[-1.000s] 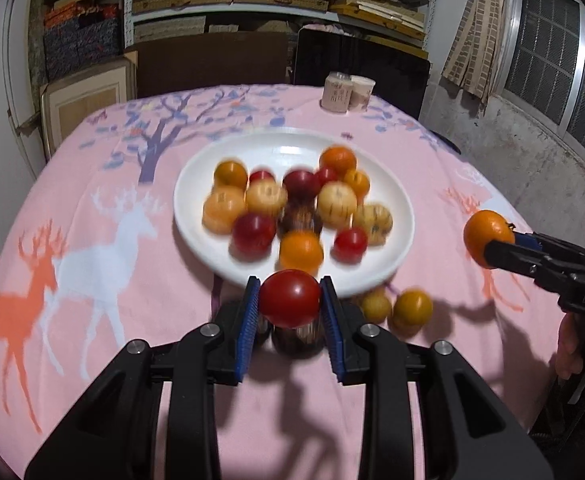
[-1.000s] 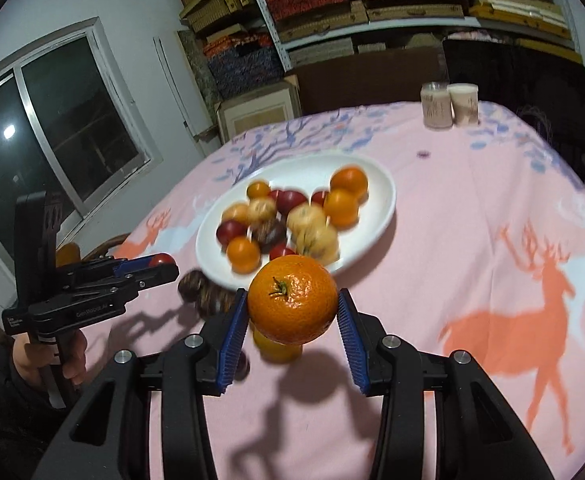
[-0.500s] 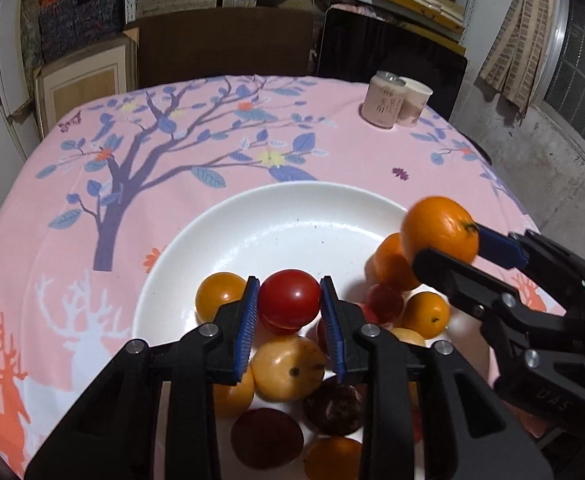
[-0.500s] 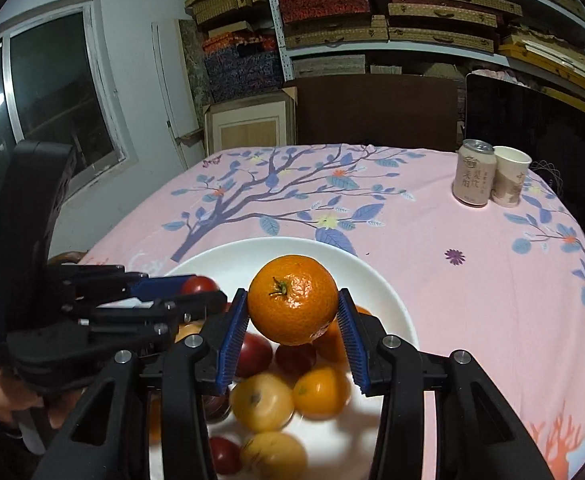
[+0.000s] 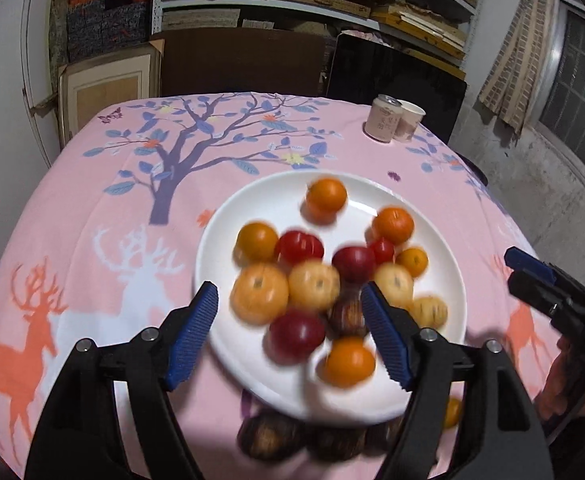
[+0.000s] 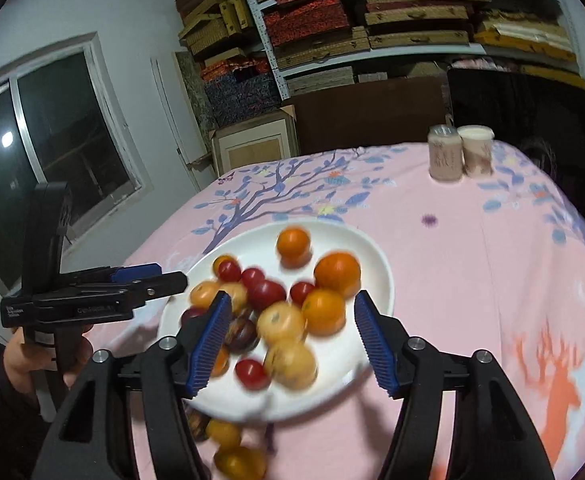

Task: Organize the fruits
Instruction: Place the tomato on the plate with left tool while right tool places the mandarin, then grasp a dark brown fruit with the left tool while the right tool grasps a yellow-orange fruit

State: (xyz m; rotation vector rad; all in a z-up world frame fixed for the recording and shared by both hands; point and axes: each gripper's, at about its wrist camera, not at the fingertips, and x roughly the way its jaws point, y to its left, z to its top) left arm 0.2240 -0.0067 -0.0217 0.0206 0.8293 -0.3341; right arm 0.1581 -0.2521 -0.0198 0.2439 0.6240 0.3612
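A white plate [image 5: 448,256] on the pink tablecloth holds several red, orange and yellow fruits. An orange [image 5: 326,195] lies alone at the plate's far side, also in the right wrist view [image 6: 293,242]. A red tomato [image 5: 300,246] lies among the pile. My left gripper [image 5: 290,334] is open and empty above the plate's near edge. My right gripper [image 6: 290,340] is open and empty above the plate [image 6: 376,256]. Several dark and yellow fruits [image 5: 270,434] lie on the cloth in front of the plate, also in the right wrist view [image 6: 232,456].
A can [image 5: 382,118] and a paper cup [image 5: 410,120] stand at the table's far right. Shelves with boxes and a dark panel stand behind the table. The right gripper shows at the right edge of the left wrist view [image 5: 532,276].
Both grippers have opened and let go: the tomato and the orange now lie on the plate. Both grippers have pulled back toward the near edge of the plate.
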